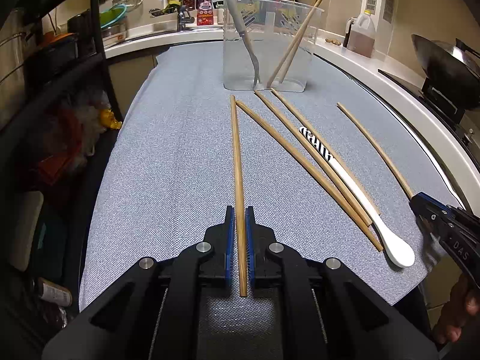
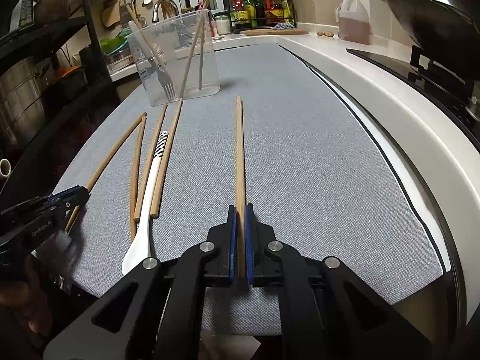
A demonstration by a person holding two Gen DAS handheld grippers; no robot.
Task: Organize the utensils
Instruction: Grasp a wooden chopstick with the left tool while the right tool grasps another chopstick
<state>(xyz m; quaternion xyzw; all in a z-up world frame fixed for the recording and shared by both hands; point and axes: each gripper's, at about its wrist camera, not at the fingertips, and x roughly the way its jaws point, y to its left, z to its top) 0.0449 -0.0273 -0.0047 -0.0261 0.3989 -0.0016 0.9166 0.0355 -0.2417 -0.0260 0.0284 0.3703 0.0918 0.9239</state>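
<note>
Wooden chopstick, left (image 1: 238, 180): clamped between the blue pads of the left gripper (image 1: 240, 219), lying straight ahead along the grey cloth of the desk (image 1: 168, 156).
Right chopstick (image 2: 239, 156): same story, the right gripper (image 2: 239, 216) has its jaws closed tight on the near end.
Loose chopsticks (image 1: 303, 162): three fanned out flat on the cloth between the two grippers.
White spoon (image 1: 369, 207): lying among them, bowl nearest, striped handle pointing away.
Clear container (image 1: 267, 45): upright at the far end, a fork (image 1: 246, 36) and two chopsticks leaning inside.
</note>
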